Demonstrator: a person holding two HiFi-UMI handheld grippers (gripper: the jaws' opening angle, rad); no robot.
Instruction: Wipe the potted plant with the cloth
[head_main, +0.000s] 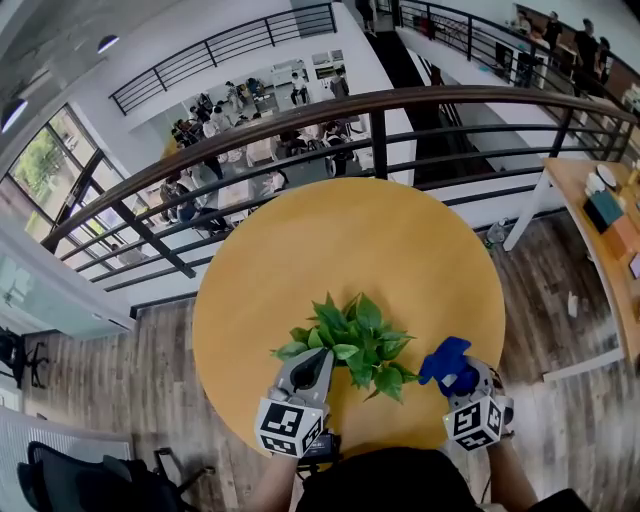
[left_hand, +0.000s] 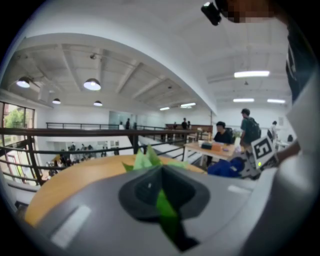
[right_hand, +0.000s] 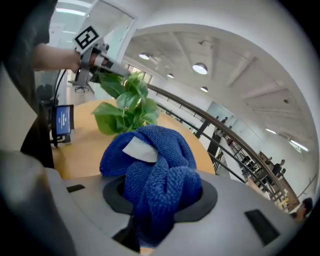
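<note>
A leafy green potted plant (head_main: 352, 342) stands near the front of the round yellow table (head_main: 400, 250); its leaves hide the pot. My left gripper (head_main: 316, 362) sits at the plant's left side, shut on one green leaf (left_hand: 164, 207) that runs between the jaws. To the right of the plant, my right gripper (head_main: 462, 382) is shut on a bunched blue cloth (head_main: 447, 364). In the right gripper view the cloth (right_hand: 156, 167) bulges out of the jaws, a short way from the plant (right_hand: 126, 106), not touching it. The left gripper (right_hand: 102, 61) holds a leaf at the plant's top there.
A dark metal railing (head_main: 380, 140) curves behind the table, with a drop to a lower floor beyond. A wooden desk (head_main: 600, 215) stands at the right. A small device with a blue screen (right_hand: 63, 121) stands at the table's near edge. People sit at a desk (left_hand: 221, 135) farther off.
</note>
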